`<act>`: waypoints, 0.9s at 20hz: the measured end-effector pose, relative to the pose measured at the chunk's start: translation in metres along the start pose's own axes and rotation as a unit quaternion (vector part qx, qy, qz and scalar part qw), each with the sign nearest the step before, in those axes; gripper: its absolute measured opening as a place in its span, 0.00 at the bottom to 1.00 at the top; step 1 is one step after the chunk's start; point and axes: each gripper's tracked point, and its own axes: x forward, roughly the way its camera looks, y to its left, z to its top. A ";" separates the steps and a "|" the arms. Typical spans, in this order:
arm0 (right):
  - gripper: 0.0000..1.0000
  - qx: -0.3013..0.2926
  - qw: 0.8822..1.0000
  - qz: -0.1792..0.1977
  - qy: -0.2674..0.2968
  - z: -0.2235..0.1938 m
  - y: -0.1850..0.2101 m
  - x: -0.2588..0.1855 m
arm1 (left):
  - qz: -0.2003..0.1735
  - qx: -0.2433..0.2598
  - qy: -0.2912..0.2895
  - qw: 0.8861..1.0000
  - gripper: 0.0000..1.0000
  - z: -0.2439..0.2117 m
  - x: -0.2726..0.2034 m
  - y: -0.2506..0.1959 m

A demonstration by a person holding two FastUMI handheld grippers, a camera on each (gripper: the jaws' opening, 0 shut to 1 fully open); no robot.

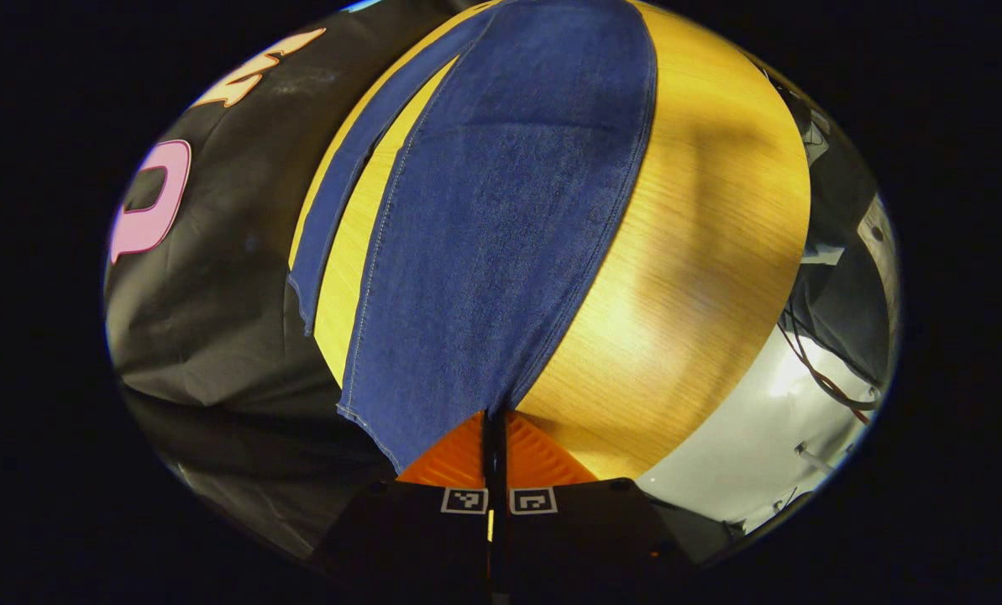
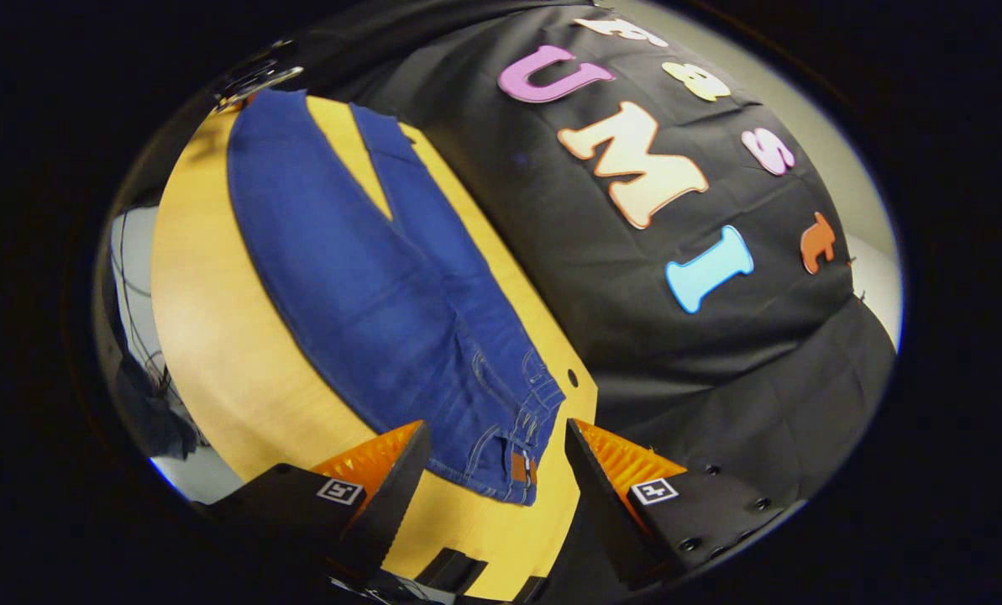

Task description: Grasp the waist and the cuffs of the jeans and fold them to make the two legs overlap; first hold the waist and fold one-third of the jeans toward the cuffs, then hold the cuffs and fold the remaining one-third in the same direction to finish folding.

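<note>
Blue jeans (image 1: 492,218) lie flat on a wooden table (image 1: 702,252), legs spread slightly apart. In the left gripper view the nearer leg's cuff (image 1: 400,420) runs down to my left gripper (image 1: 494,424), whose fingers are pressed together on the cuff's corner. The other leg (image 1: 341,185) lies farther left. In the right gripper view the jeans (image 2: 358,277) stretch away, with the waist (image 2: 509,454) nearest. My right gripper (image 2: 496,445) hovers open over the waistband, one finger on each side of it, not touching the cloth.
The black cloth wall (image 2: 635,319) runs along the table's far edge. Cables (image 1: 828,378) and a white floor (image 1: 744,445) show beyond the table's side. Bare wood (image 2: 207,336) lies beside the jeans.
</note>
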 end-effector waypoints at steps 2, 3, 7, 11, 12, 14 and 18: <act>0.99 -0.025 1.000 0.016 0.010 -0.021 0.011 0.005 | -0.001 -0.006 0.010 1.000 0.00 0.000 0.000 0.000; 1.00 -0.041 0.999 0.026 0.013 -0.032 0.015 0.009 | -0.004 -0.010 0.015 1.000 0.00 -0.001 0.000 0.001; 1.00 -0.113 0.991 0.066 0.028 -0.070 0.036 0.025 | -0.009 -0.011 0.033 0.999 0.00 -0.001 -0.001 0.000; 0.98 -0.156 0.985 0.071 0.023 -0.080 0.039 0.047 | 0.001 -0.005 0.044 0.999 0.00 0.000 -0.001 0.000; 0.90 -0.166 0.983 0.072 0.019 -0.080 0.040 0.052 | 0.004 -0.005 0.047 0.999 0.00 0.000 -0.001 0.000; 0.82 -0.186 0.980 0.070 0.014 -0.082 0.041 0.063 | 0.009 -0.008 0.053 0.999 0.00 -0.001 -0.001 0.000; 0.61 -0.171 0.983 0.068 0.013 -0.079 0.041 0.083 | 0.016 -0.026 0.060 0.998 0.00 0.001 -0.001 0.000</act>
